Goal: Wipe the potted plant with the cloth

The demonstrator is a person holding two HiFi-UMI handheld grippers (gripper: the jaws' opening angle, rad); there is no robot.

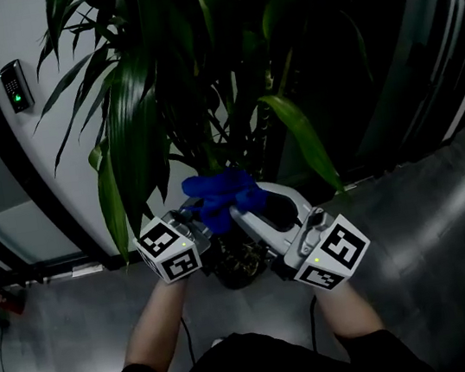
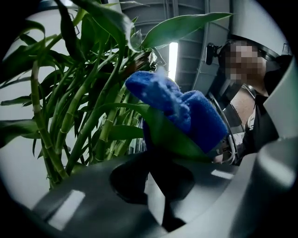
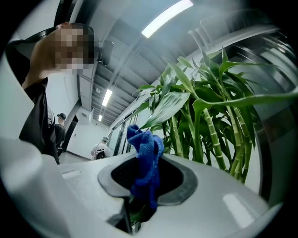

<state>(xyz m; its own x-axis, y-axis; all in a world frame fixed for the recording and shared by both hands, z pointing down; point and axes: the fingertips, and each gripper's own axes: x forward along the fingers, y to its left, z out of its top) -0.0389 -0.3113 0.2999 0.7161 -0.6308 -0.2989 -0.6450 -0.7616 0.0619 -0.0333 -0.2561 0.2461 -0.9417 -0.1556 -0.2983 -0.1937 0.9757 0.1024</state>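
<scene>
Beneath plant [image 1: 143, 107]: right gripper [image 3: 146, 183] clamped on cloth [image 3: 145, 151]; left gripper [image 2: 157, 179] closed on leaf [image 2: 173, 135].

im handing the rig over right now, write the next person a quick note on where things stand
Grippers: left tongs shut on a leaf of the potted plant, steadying it. The right tongs are shut on the blue cloth, with what looks like that same leaf pinched inside it, close beside the left tongs.
Done: the cloth is on one low leaf.
Left: draw the cloth along it, then probably the other leaves. How many are already wiped can't be told.
</scene>
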